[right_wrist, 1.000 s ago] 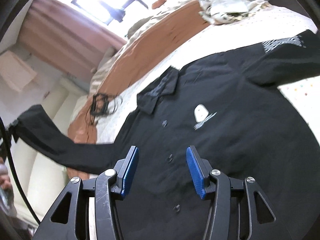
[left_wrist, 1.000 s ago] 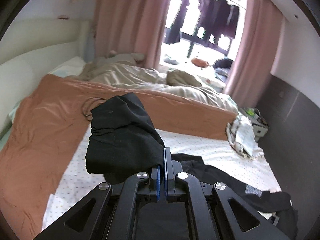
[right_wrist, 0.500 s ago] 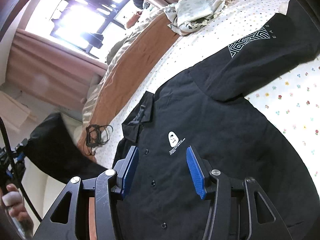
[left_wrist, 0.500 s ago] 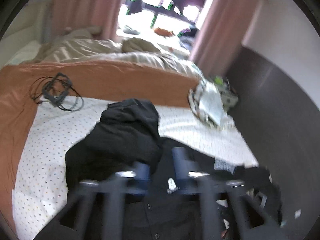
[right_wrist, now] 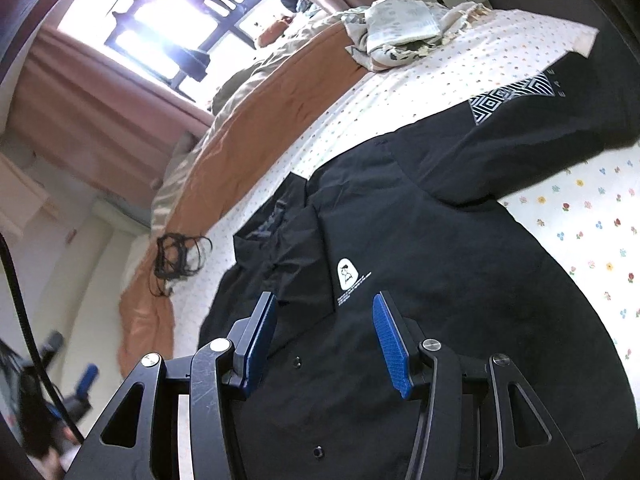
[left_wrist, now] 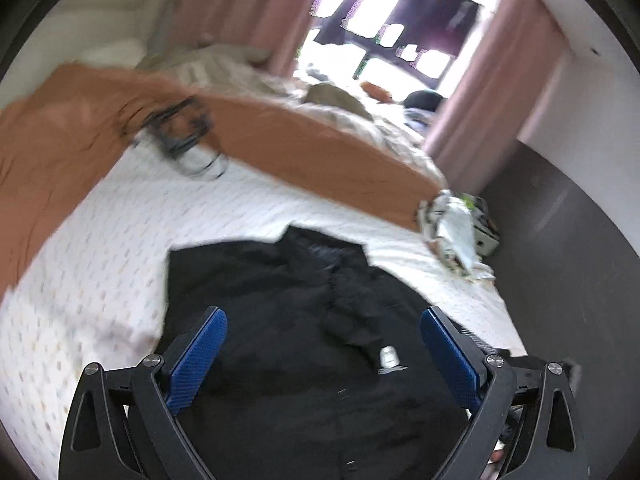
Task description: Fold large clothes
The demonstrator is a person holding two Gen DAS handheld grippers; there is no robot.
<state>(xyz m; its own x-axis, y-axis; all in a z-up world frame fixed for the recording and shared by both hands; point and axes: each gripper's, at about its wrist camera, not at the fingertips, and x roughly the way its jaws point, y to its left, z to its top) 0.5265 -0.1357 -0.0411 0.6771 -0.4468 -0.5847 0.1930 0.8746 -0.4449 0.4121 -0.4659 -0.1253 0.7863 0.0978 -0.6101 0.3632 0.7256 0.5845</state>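
A large black button-up shirt point(right_wrist: 420, 264) lies front up on the white flower-print bed sheet point(right_wrist: 580, 216). It has a small white chest logo point(right_wrist: 347, 273) and a sleeve with a white diamond print point(right_wrist: 508, 102) stretched to the right. My right gripper point(right_wrist: 325, 322) is open and empty, just above the shirt's button line. In the left wrist view the shirt point(left_wrist: 304, 320) lies below my left gripper point(left_wrist: 324, 338), which is wide open and empty. Its left sleeve lies folded in over the body.
An orange blanket point(left_wrist: 280, 144) and beige bedding lie at the far side of the bed. A black coiled cable point(right_wrist: 176, 254) sits on the sheet near the blanket. A crumpled pale cloth point(right_wrist: 396, 28) lies at the far corner. A dark wall point(left_wrist: 568, 240) borders the bed's right side.
My left gripper has opened and let go of the black sleeve, which now lies folded on the shirt. The left gripper has drawn back. The right gripper has stayed open over the shirt.
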